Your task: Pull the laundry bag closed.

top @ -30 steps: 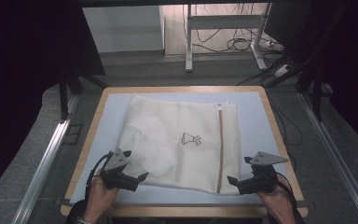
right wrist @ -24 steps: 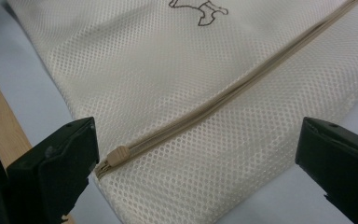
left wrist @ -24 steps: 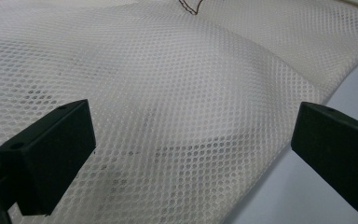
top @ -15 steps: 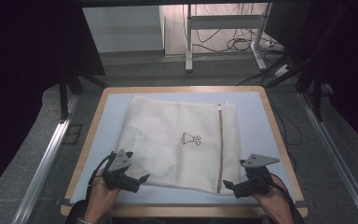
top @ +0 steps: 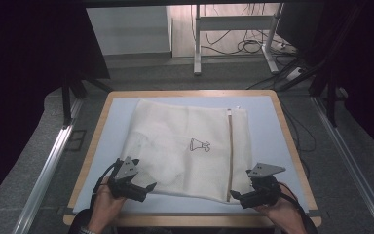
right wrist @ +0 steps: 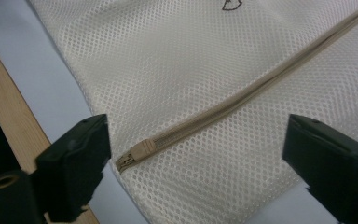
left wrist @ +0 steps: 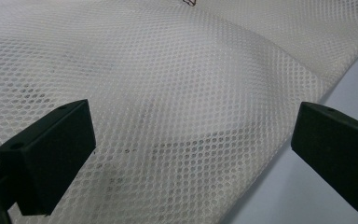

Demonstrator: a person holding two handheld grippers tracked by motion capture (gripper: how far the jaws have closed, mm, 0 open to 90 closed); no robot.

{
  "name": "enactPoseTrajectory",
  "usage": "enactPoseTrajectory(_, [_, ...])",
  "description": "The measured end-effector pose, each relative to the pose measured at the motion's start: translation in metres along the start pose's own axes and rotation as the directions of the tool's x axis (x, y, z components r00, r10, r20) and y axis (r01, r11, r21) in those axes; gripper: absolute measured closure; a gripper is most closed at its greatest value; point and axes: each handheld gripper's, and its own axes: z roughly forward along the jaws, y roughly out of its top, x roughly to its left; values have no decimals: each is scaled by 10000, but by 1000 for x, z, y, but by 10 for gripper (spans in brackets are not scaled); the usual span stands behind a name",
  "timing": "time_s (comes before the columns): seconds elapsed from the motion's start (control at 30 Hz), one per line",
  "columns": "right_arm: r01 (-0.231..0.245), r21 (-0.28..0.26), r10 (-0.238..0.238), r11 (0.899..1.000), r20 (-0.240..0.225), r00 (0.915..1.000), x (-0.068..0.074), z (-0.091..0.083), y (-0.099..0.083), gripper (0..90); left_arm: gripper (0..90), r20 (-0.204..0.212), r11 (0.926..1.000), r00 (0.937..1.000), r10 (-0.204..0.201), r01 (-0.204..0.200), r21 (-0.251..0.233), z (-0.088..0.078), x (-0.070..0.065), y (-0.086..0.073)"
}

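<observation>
A white mesh laundry bag (top: 190,148) lies flat on the pale blue top of a wood-edged table (top: 265,100), spread over the middle and reaching close to the near edge. A beige zipper (top: 230,151) runs along the bag near its right side, from the far edge to the near edge. A small dark printed mark (top: 199,145) sits about mid-bag, left of the zipper.

Left gripper (top: 143,189) at the bag's near-left corner, held in the person's left hand (top: 104,204). Jaws wide apart, nothing between them but the mesh below. In the left gripper view the mesh (left wrist: 177,93) spans most of the frame, with faint dark shapes showing through the weave low down; blue table surface (left wrist: 354,70) at the right, where the bag's edge runs diagonally. Whether the jaw tips touch the fabric cannot be told.

Right gripper (top: 238,196) at the bag's near-right corner, held in the right hand (top: 282,212), grey three-cornered plate (top: 265,170) on top. Jaws also spread wide, clamping nothing. In the right gripper view the zipper pull (right wrist: 135,154) lies at the near end of the zipper track (right wrist: 261,84), just beside the left-hand jaw and between the two jaws. Blue table strip and wooden rim (right wrist: 9,116) at that view's left

Floor beyond the table: metal desk legs (top: 197,44) and loose cables (top: 246,46)
</observation>
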Motion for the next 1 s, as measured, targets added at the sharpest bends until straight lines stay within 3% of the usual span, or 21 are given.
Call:
enactPoseTrajectory(0.03, [204, 133, -205, 9997, 61, 9998, 3, -1, 1, 144, 0, -4, 10000, 10000, 26, -26, 19, 0, 0, 0])
enactPoseTrajectory(0.1, [348, 241, -349, 9991, 38, 9994, 3, -1, 1, 171, 0, -8, 10000, 10000, 39, -39, 31, 0, -1, 0])
enactPoseTrajectory(0.17, [827, 687, -842, 9942, 185, 9963, 6, 0, -1, 203, 0, -24, 10000, 10000, 77, -76, 58, 1, -1, 0])
enactPoseTrajectory(0.27, [881, 837, -889, 9926, 61, 9960, 6, 1, -2, 235, 0, -29, 9999, 10000, 89, -89, 82, 1, -1, 0])
enactPoseTrajectory(0.4, [1031, 896, -996, 9906, -431, 9941, 8, 2, -2, 410, 0, -39, 9998, 9999, 159, -158, 152, 1, -1, 0])
enactPoseTrajectory(0.53, [1135, 907, -1064, 9894, -796, 9911, 10, 4, -1, 507, 0, -66, 9994, 9997, 252, -251, 238, 2, -2, 1])
enactPoseTrajectory(0.57, [1158, 850, -1062, 9896, -1105, 9882, 10, 5, 0, 552, 0, -56, 9992, 9996, 282, -281, 271, 2, -2, 1])
enactPoseTrajectory(0.77, [1169, 781, -1036, 9901, -1563, 9823, 9, 12, 2, 640, 0, -83, 9984, 9991, 422, -419, 374, 4, -4, 1])
enactPoseTrajectory(1.0, [1198, 974, -1000, 9880, -1874, 9772, 8, 20, 2, 655, 0, -70, 9983, 9990, 437, -434, 399, 4, -4, 1])
